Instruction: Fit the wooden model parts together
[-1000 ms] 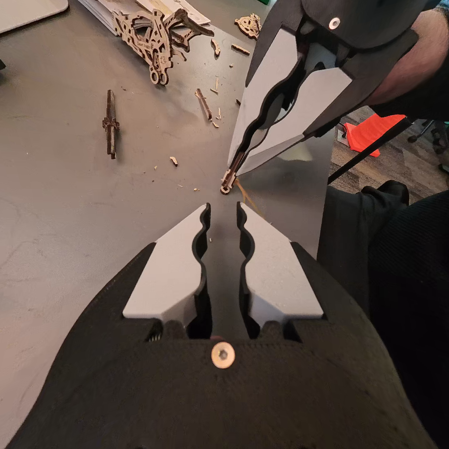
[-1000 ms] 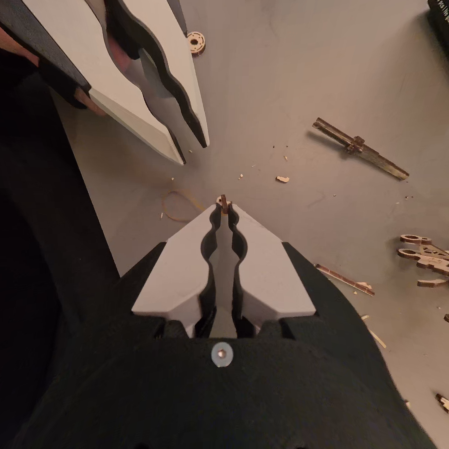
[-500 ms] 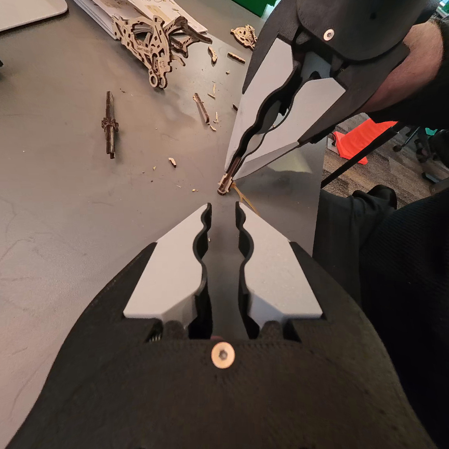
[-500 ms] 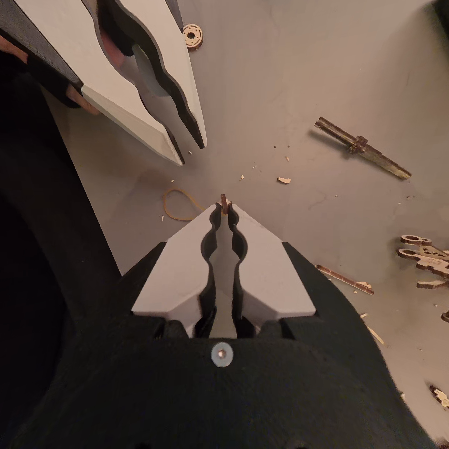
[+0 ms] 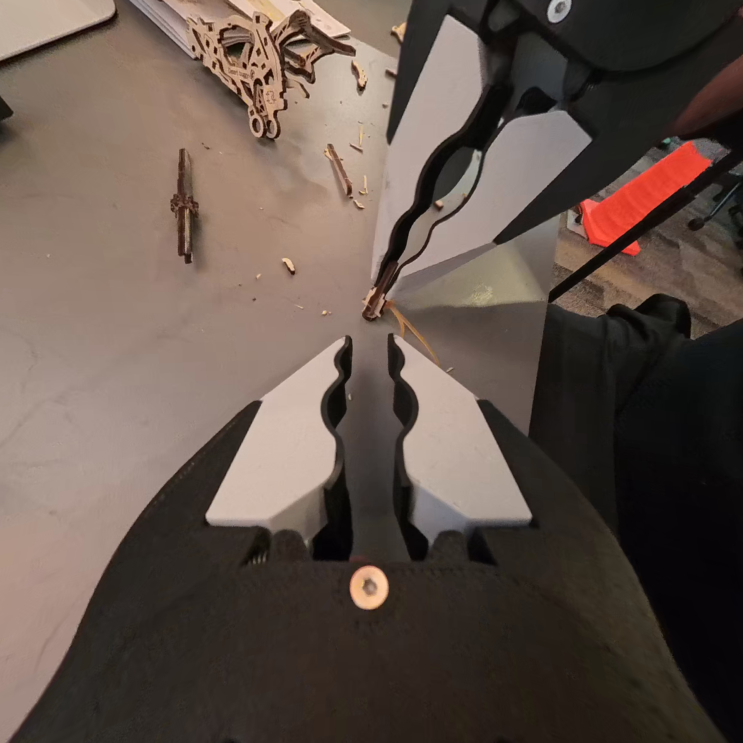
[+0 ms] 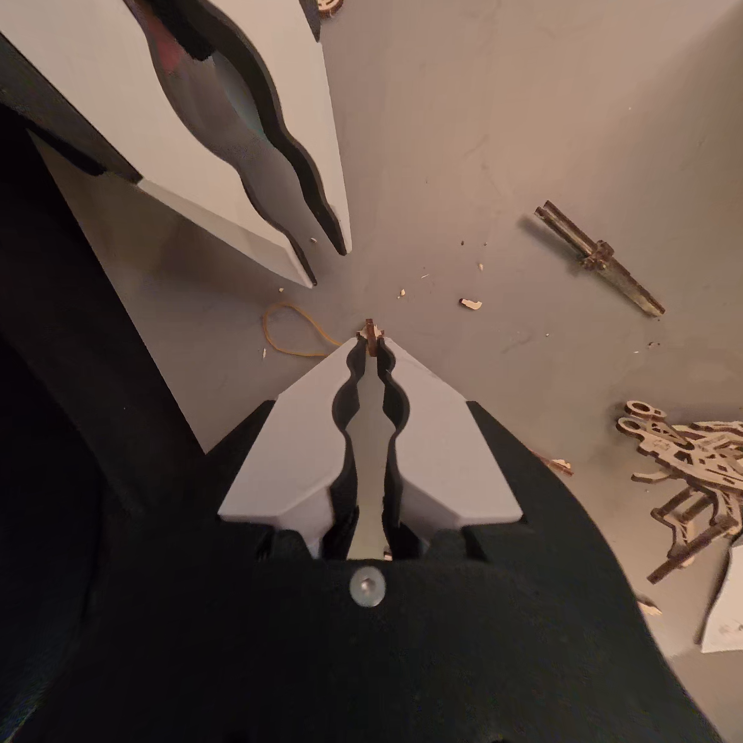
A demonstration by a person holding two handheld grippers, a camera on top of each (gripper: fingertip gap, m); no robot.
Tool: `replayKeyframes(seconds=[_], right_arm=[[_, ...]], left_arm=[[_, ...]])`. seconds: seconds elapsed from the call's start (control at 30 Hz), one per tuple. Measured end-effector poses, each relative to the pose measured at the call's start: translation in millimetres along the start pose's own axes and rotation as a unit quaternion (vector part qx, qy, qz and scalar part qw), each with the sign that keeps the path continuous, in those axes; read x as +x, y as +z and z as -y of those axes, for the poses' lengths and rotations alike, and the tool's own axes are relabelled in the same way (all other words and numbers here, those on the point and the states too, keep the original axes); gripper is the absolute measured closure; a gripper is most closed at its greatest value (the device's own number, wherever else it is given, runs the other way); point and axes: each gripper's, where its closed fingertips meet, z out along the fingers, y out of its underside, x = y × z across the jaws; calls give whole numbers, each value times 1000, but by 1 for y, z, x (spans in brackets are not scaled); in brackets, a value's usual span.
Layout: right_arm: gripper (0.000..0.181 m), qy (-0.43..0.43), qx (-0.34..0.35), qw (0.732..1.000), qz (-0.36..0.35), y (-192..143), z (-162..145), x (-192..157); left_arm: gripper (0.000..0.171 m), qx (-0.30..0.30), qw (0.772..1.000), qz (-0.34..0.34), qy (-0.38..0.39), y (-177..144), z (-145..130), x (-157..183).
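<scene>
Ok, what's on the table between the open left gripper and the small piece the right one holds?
Bare table in the left wrist view, between left gripper and piece.

A small dark-edged, pale-faced wooden piece (image 5: 374,302) juts out, pinched at one end. A slim dark wooden axle with a toothed collar (image 5: 184,206) lies flat on the grey table, well apart from the pale openwork plywood model frame (image 5: 249,60) farther off.

Right gripper (image 6: 372,339) — jaws pinching small wooden part (image 6: 370,337).
</scene>
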Motion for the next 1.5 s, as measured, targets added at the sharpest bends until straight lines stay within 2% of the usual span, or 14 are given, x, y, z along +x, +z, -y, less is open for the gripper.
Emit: replayKeyframes(seconds=[0.27, 0.5, 0.67, 0.77, 0.97, 1.17, 1.27, 1.5], right_arm=[[178, -23, -38, 999, 5, 0, 0, 0], [179, -28, -44, 999, 5, 2, 3, 0], [178, -27, -39, 999, 5, 1, -3, 0], [180, -29, -57, 998, -3, 10, -19, 1], [181, -20, -24, 1000, -2, 7, -11, 8], [181, -23, 26, 999, 16, -5, 0, 8], [181, -40, 51, 997, 30, -10, 6, 0], [181, -84, 96, 992, 24, -24, 11, -8]], left_arm=[[164, -38, 999, 30, 21, 17, 5, -7], [169, -53, 998, 19, 29, 31, 1, -2], [170, -58, 998, 9, 31, 33, 2, 0], [171, -63, 997, 20, 29, 32, 0, -6], [171, -38, 999, 9, -5, 25, 6, -12], [170, 17, 999, -2, -30, 5, 16, -19], [167, 46, 999, -6, 23, 1, 28, -6], [154, 27, 987, 31, 153, 6, 29, 12]])
